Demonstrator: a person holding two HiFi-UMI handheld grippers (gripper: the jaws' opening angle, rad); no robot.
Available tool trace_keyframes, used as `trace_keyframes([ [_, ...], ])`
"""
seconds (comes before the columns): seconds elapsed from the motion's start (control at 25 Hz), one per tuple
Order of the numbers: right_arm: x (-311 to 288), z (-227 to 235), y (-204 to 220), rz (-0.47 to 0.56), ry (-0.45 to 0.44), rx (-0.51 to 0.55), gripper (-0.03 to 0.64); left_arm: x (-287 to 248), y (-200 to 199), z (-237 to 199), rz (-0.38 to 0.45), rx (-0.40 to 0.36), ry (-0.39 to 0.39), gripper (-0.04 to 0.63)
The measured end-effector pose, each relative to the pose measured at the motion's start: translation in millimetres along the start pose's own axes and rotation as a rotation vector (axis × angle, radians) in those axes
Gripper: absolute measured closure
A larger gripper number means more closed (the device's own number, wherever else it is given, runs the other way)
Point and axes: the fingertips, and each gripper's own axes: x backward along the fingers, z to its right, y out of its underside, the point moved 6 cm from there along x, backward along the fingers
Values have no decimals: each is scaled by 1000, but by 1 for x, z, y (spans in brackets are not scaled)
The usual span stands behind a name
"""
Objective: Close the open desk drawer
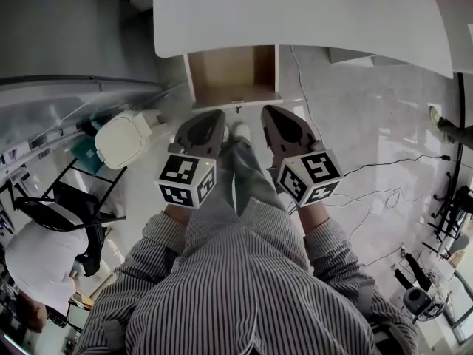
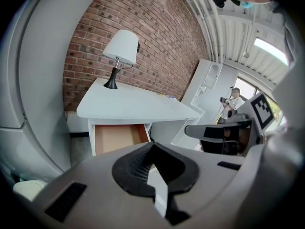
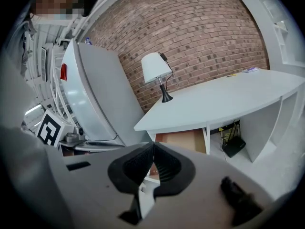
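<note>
The left gripper [image 1: 213, 117] and right gripper [image 1: 272, 113] hung short of the open drawer [image 1: 233, 76], jaws together and empty. An off-centre push could likely jam it askew under the bench [image 1: 310, 13].

A white desk [image 3: 224, 99] stands against a brick wall [image 3: 200, 27]. A lamp [image 3: 157, 70] with a white shade and black base stands upright on its back corner. A few small flat things [image 3: 251, 69], too small to identify, lie near the opposite end.
</note>
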Motion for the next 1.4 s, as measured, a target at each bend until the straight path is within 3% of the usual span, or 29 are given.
trace_keyframes([
  [0.28,-17,14,31,-10,-3,-57,600,-21,25,-15,-25,67,-18,583],
  [1.4,-105,59,167,-181,-2,-120,600,-102,158,-84,-192,171,-83,583],
])
